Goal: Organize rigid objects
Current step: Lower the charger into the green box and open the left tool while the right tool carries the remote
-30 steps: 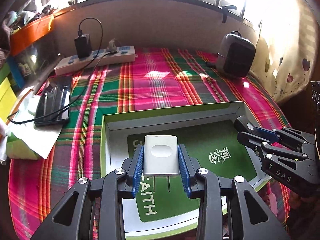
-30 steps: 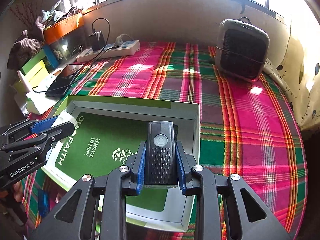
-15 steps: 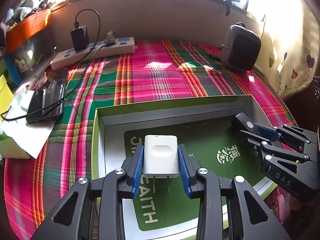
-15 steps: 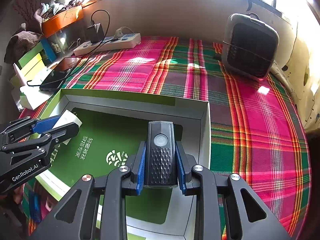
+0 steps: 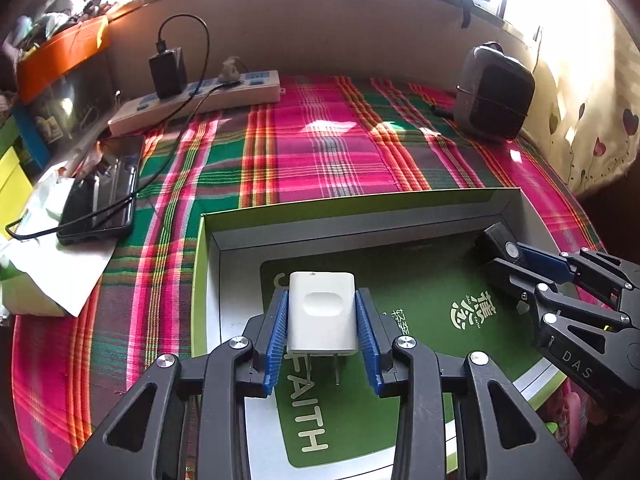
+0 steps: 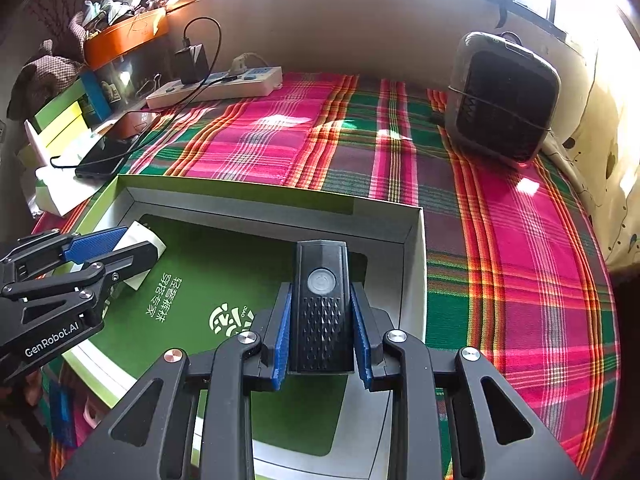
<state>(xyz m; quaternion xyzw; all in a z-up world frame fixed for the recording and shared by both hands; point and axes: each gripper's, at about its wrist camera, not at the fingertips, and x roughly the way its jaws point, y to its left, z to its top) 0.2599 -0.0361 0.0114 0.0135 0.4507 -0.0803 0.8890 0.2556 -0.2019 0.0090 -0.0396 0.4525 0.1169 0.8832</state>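
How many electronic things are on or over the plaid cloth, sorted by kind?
Chargers: 2, white charger in the left claw, black charger on the power strip
Power strips: 1
Phones: 1
Black button devices: 1, right claw
Heaters: 1
Total: 6

Your two claws have eased forward over the open box (image 5: 404,204), so its far wall now sits lower and nearer in both wrist views than a second ago. The white plug adapter (image 5: 322,312) in your left claw (image 5: 322,346) now hangs further in over the green insert (image 5: 424,304). The black device (image 6: 322,304) in your right claw (image 6: 322,344) has likewise come further inside, toward the far right corner.
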